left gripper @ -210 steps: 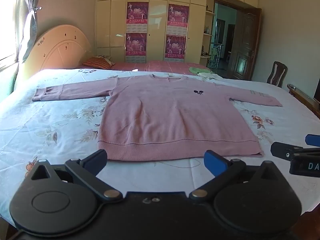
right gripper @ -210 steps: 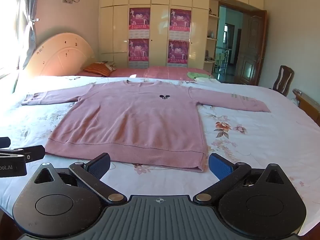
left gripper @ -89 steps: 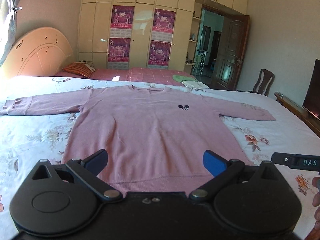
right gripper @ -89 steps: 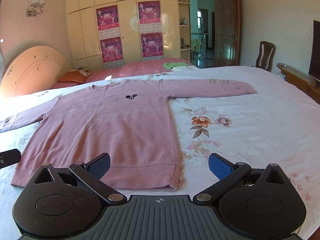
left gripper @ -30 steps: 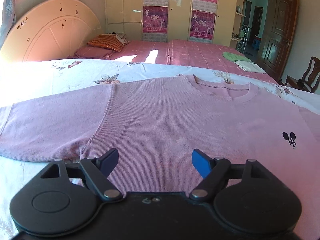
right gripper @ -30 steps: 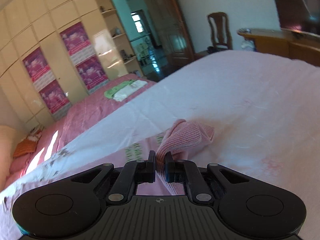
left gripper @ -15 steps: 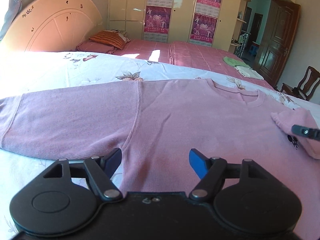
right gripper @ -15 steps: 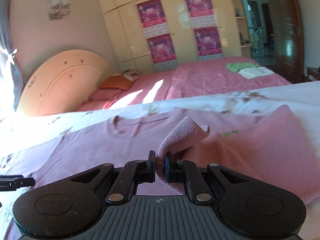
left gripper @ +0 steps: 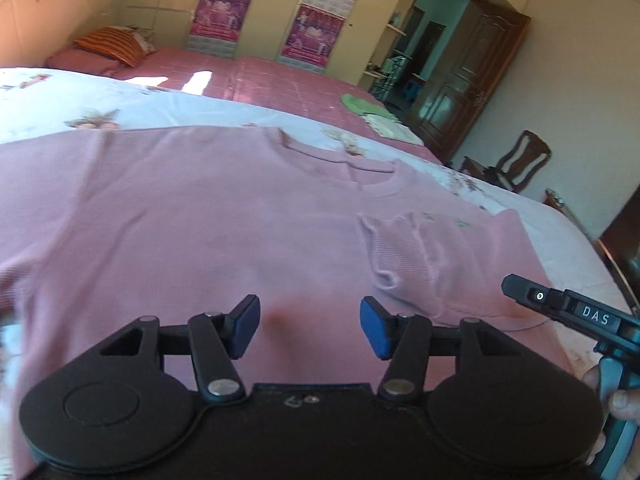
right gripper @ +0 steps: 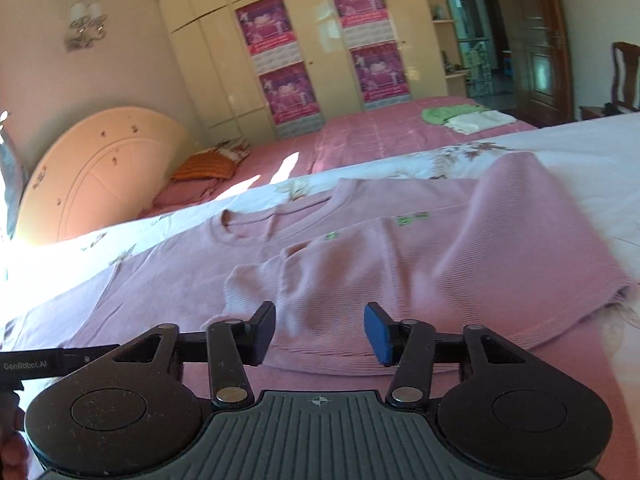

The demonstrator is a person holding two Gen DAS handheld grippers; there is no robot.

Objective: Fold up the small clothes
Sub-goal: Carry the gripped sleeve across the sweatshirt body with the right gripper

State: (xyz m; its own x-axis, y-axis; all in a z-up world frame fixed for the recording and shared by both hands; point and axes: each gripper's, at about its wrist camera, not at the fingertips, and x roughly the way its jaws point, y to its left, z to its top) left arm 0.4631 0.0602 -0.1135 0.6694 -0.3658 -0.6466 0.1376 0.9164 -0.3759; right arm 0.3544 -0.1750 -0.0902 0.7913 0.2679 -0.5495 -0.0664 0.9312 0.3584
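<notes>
**Right sleeve laid in, left sleeve next**

The right gripper has just been opening; its jaws stand apart above the sleeve, whose cuff lies free on the chest beyond the tips, nothing pinched. The left gripper has just been closing, yet its jaws are apart too, with only the flat front of the sweater seen between them and no cloth caught.

The sweater lies face up on the bed, collar away from the cameras. Its right sleeve is folded across the body and a bit rumpled at the cuff. So I judge the first sleeve fold done and let go. The other sleeve runs out of the left view to that side; it looks to be the next thing. That calls for the left gripper to travel to the far cuff, pinch it and carry it across to meet the first.

Count: one sweater, one sleeve folded in, two grippers. Beyond, on a second pink bed, lie one striped pillow and one small pile of green and white cloth. One chair stands near the door.
</notes>
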